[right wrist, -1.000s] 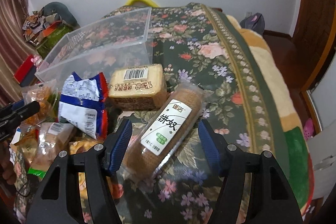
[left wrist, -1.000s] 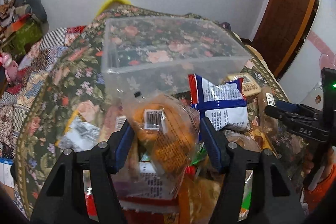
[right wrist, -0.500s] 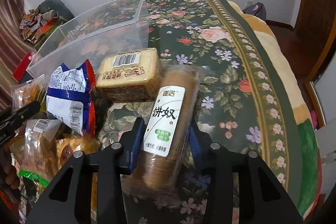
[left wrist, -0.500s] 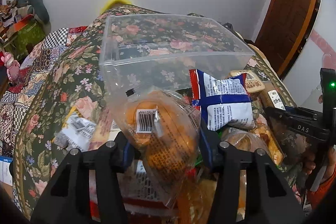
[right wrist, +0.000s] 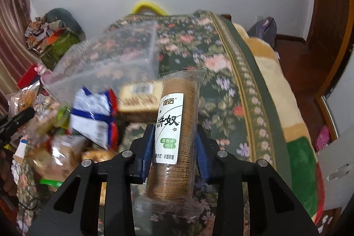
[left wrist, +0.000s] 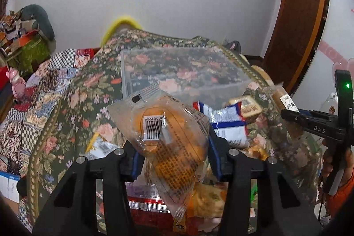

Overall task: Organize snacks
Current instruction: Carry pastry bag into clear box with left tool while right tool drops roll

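My left gripper [left wrist: 172, 154] is shut on a clear packet of orange cakes [left wrist: 168, 138] and holds it lifted above the snack pile. An empty clear plastic bin [left wrist: 183, 72] stands just beyond it on the floral cloth. My right gripper [right wrist: 174, 147] is shut on a long roll of brown biscuits [right wrist: 174, 134] with a white label, raised off the cloth. The bin [right wrist: 115, 59] lies to its upper left. The right gripper also shows at the right edge of the left wrist view [left wrist: 309, 121].
A blue-and-white packet [right wrist: 93, 116] and a tan boxed cake [right wrist: 137, 101] lie beside the bin. More packets [right wrist: 55, 147] are heaped at the left. The floral cloth [right wrist: 221, 81] stretches to the right, with a drop past its border.
Both grippers closed on their snacks and lifted them: the left raised the cake packet, the right raised the biscuit roll and turned it upright.
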{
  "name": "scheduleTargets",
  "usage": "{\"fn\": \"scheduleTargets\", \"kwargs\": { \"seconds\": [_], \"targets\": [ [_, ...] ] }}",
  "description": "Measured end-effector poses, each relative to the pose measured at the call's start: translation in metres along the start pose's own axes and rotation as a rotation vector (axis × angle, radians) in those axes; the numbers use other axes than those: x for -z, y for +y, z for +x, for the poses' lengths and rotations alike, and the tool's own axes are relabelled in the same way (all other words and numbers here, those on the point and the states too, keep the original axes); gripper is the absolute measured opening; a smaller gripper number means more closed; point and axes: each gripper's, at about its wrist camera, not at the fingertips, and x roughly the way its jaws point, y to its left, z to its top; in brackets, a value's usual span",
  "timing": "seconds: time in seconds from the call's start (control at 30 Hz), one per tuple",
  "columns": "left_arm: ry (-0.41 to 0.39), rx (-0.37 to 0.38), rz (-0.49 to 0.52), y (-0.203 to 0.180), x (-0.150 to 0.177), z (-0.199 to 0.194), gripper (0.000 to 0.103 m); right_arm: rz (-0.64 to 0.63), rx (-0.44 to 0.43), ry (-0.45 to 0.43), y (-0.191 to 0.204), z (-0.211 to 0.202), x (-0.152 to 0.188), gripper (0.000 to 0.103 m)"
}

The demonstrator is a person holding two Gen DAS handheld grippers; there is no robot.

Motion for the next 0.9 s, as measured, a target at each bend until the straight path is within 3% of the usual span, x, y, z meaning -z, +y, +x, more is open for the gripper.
{"fn": "scheduleTargets", "kwargs": {
  "seconds": [0.43, 0.7, 0.9],
  "targets": [
    [-0.039, 0.017, -0.002, 0.004, -0.053, 0.009, 0.048, -0.072, -0.079, -0.127, 0.052, 0.007, -0.07, 0.032],
    [0.04, 0.019, -0.026, 0.023, -0.077, 0.054, 0.049, -0.087, -0.097, -0.126, 0.07, 0.035, -0.097, 0.032],
    [0.116, 0.021, -0.052, 0.035, -0.084, 0.088, 0.049, -0.079, -0.073, -0.068, 0.072, 0.074, -0.109, 0.032]
  ]
}}
